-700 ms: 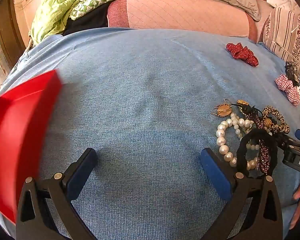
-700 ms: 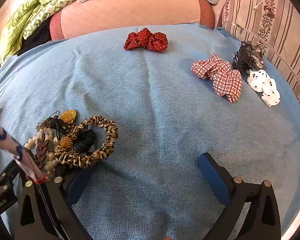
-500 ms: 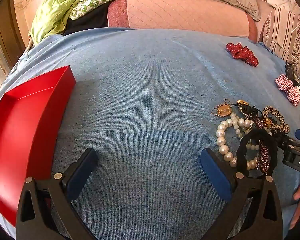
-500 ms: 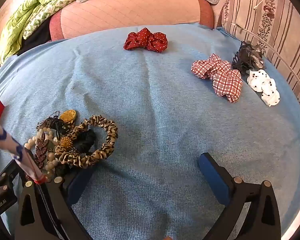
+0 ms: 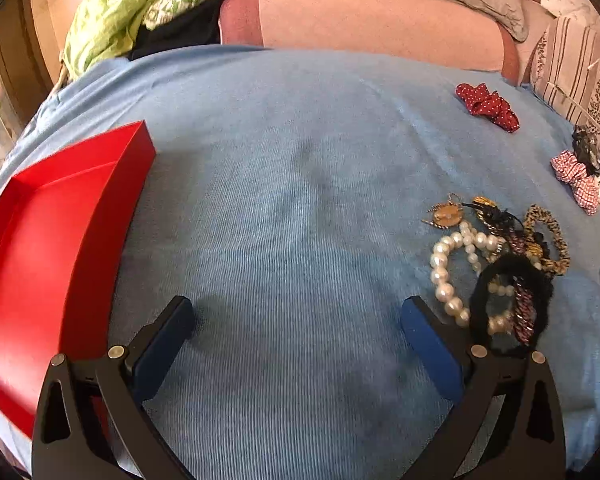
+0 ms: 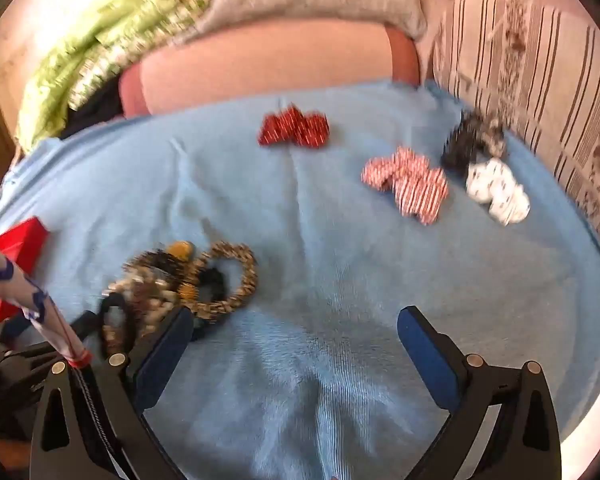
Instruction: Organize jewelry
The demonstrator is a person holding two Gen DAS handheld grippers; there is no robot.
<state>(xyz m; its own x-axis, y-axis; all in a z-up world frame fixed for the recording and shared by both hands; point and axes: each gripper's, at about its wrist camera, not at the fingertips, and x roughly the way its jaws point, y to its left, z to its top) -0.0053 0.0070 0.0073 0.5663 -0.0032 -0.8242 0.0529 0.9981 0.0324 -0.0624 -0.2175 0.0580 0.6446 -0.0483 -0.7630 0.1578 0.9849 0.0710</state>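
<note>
The jewelry pile (image 5: 496, 264) lies on the bed (image 5: 292, 200), right of the left gripper (image 5: 296, 320) and touching the right gripper (image 6: 296, 332)'s left finger. Both jaws are wide, empty. The red tray (image 5: 52, 240) sits far left.

1. Left wrist view was sharp, daylight pretty bright, blowing out the green quilt (image 5: 112, 12) up top.
2. Soft shadow sat on the blue blanket (image 5: 300, 208) below that quilt.
3. Right wrist view was smeared with motion blur; the red scrunchie (image 6: 293, 128) streaked.
4. Both had fisheye bending and dark corners.
</note>
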